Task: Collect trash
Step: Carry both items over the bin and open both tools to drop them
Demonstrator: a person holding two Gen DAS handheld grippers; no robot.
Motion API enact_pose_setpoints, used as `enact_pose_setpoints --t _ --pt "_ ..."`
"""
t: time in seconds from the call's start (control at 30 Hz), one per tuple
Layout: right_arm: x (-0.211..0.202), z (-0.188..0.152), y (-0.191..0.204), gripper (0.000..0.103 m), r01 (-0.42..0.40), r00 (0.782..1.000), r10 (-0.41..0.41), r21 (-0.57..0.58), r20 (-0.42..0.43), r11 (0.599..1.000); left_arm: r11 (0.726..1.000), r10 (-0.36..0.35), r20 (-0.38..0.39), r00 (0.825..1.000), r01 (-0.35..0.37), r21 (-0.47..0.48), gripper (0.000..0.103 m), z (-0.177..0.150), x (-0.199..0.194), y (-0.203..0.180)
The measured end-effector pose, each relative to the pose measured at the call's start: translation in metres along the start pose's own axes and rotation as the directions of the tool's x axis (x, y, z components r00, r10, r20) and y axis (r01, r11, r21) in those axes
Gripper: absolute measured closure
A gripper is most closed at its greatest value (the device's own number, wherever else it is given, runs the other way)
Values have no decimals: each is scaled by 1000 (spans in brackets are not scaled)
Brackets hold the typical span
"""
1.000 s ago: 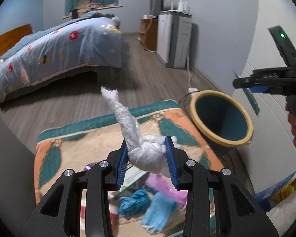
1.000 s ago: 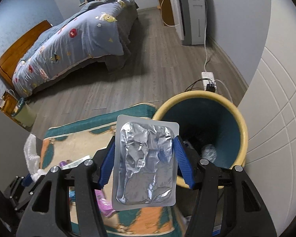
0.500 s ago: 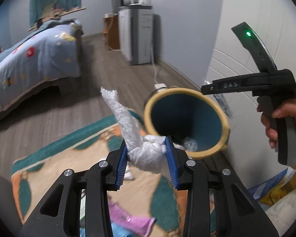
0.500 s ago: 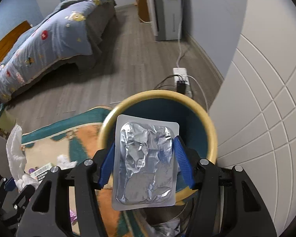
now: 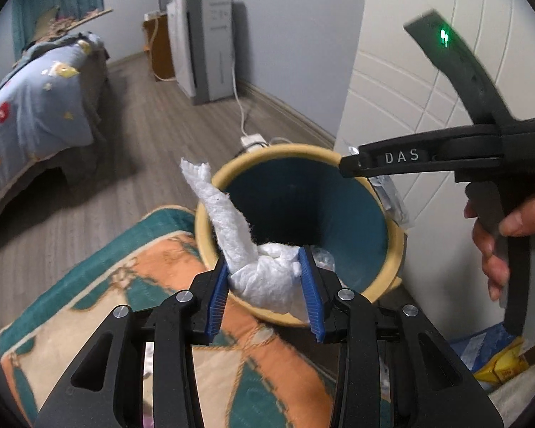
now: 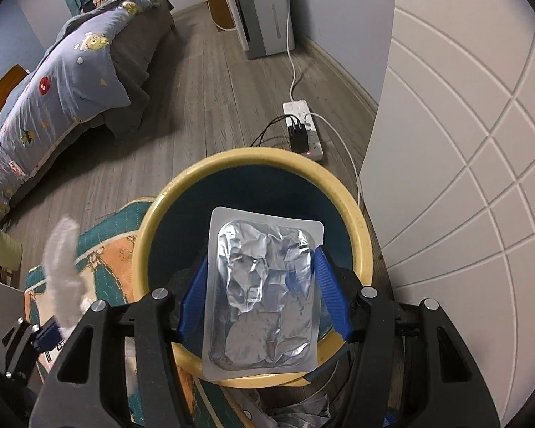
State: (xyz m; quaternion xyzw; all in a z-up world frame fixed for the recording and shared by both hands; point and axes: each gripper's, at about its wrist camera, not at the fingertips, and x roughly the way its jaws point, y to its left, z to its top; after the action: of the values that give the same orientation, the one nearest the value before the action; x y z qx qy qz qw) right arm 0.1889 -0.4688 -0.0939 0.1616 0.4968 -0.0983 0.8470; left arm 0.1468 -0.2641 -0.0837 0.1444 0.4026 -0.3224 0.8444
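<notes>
Both hands are closing in on the bin (image 6: pixel 360 235) — a second ago the rug (image 5: pixel 89 306) and scattered litter were filling the left view, and now the bin's mouth is sitting right behind the jaws in both views. The left gripper (image 5: pixel 264 285) is clamping a twisted white tissue (image 5: pixel 267 278) between its blue pads, the wad's loose tail sticking up over the near rim; the tissue looks to be hanging just over that rim rather than fully above the hollow. The right gripper (image 6: pixel 264 296) is pinching a crumpled foil blister pack (image 6: pixel 264 292) by its side edges, and the pack is hovering squarely over the opening. Neither grip is showing any sign of letting go yet.

For the task, this is reading as the end of the carry — the pack seems ready to drop, while the tissue probably wants a little more travel inward so it is not catching on the rim.
</notes>
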Motion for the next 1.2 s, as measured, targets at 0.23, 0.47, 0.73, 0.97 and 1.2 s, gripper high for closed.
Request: enact_pose_setpoints --t 0.23,0.47,0.73,0.97,1.2 --pt "7 1 -8 46 -13 1000 13 34 4 999 1000 1 -19 1000 -1 6 56 3 36 -11" --pt "9 0 -11 45 -21 1000 21 37 14 999 999 45 20 999 -45 -8 22 -3 36 -4" --pt "-8 8 -9 9 -69 989 62 51 137 996 996 66 30 997 -64 -58 8 -13 29 9" --pt "-11 8 2 6 -70 991 66 31 120 997 989 113 23 993 -110 -95 7 -24 1 27" --pt "-30 2 44 6 -59 991 71 -106 116 993 974 189 60 980 -179 -137 6 -39 -60 52"
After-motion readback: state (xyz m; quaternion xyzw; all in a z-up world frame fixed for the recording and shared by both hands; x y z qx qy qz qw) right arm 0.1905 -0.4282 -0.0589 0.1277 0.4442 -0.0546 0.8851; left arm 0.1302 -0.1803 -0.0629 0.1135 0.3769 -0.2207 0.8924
